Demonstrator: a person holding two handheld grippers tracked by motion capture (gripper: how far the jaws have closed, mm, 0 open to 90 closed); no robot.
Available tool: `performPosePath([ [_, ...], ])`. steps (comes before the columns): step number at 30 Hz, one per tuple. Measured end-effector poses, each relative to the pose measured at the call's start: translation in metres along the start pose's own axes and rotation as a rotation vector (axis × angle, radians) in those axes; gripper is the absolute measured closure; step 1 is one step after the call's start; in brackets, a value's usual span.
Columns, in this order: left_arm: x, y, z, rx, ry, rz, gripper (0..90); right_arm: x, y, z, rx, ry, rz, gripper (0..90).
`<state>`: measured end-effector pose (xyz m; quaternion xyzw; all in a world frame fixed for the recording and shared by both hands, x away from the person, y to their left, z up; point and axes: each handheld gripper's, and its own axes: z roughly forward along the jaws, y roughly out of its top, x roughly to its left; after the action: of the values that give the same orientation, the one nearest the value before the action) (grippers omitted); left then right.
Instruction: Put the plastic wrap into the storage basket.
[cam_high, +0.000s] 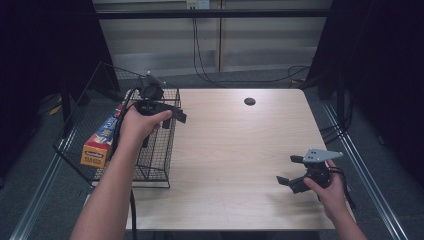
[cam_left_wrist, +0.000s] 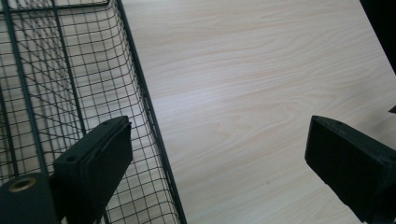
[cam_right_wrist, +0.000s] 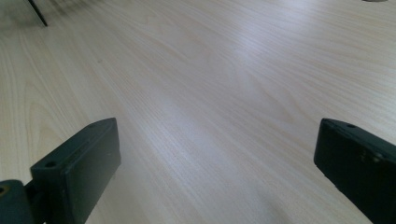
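A person works at a pale wooden bench (cam_high: 240, 150) with a pair of hand-held tongs in each hand. The left tongs (cam_high: 172, 115) hang over the right wall of a black wire basket (cam_high: 155, 170) at the bench's left edge, jaws spread wide with nothing between them; in the left gripper view one jaw sits over the basket mesh, the other over bare wood. The right tongs (cam_high: 290, 170) rest low near the bench's near right corner, jaws likewise wide and empty, pointing left across bare wood.

Inside the basket, against its left wall, lies a long orange-and-blue carton (cam_high: 100, 142), tilted with its orange end nearest the camera. It is well apart from the left tongs, which stand over the opposite side of the basket.

If the carton is what the left hand is after, the sound approach appears to be swinging the tongs left over the rim, lowering them between the wire walls, and closing across the carton's narrow sides near its middle so it lifts level. The risk to judge is a jaw snagging the mesh or the tilted carton sliding along the wire.

By count: one basket, one carton, two pairs of tongs, two hands, and one dark round hole (cam_high: 249, 101) in the bench's far side
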<state>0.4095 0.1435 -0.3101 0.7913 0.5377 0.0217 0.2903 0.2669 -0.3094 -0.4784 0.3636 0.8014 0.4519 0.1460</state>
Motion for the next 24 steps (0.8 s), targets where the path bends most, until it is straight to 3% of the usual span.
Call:
performPosePath([
  [24, -0.028, -0.010, 0.031, 0.012, -0.071, 0.092, 8.2, 0.000, 0.000, -0.001, 0.002, 0.005, 0.002, 0.3],
])
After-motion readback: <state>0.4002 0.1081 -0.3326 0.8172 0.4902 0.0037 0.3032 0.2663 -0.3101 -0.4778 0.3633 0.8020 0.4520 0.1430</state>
